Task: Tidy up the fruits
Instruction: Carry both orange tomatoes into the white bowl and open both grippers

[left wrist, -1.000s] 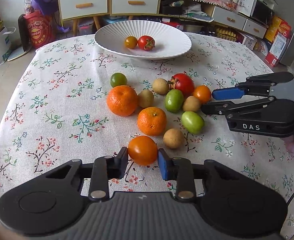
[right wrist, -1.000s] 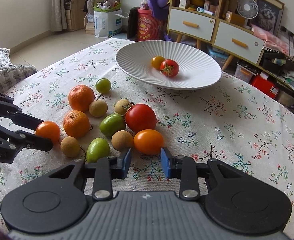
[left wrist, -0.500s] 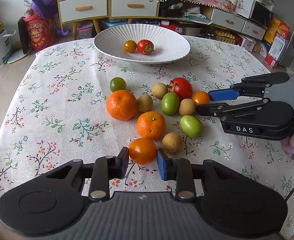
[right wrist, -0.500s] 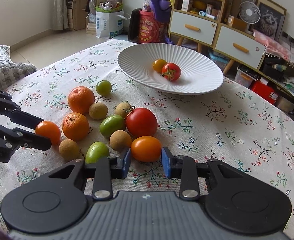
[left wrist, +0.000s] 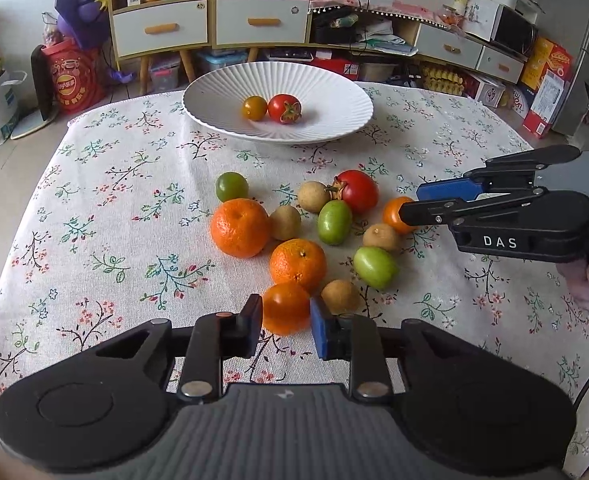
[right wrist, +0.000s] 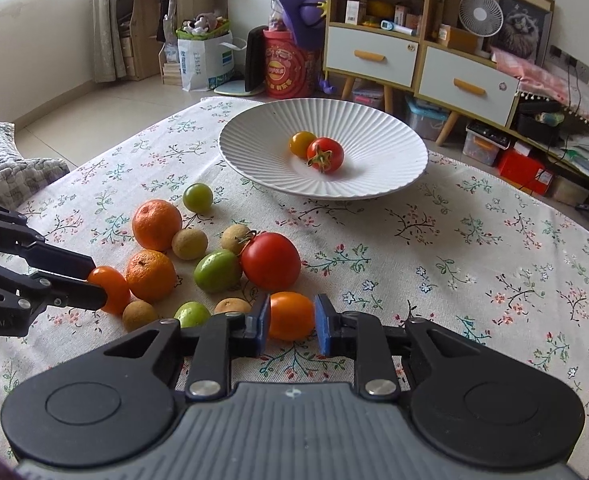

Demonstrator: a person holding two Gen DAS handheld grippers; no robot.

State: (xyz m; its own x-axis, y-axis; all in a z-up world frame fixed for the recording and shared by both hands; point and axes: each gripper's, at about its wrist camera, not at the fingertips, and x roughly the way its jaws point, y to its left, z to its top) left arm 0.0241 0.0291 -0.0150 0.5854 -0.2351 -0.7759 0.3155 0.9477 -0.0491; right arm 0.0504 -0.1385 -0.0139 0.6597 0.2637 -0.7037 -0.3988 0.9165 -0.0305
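Both grippers tilted down, fingers clamping orange tomatoes.

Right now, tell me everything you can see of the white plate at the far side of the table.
The white plate is a wide, shallow dish, glossy like ceramic, with fine ribs fanning from its centre to the rim. It sits upright and level on the floral tablecloth, beyond the loose fruit. Inside, near the middle, lie a small yellow-orange tomato and a red tomato with a green calyx, side by side and seemingly touching. Neither gripper touches the plate.
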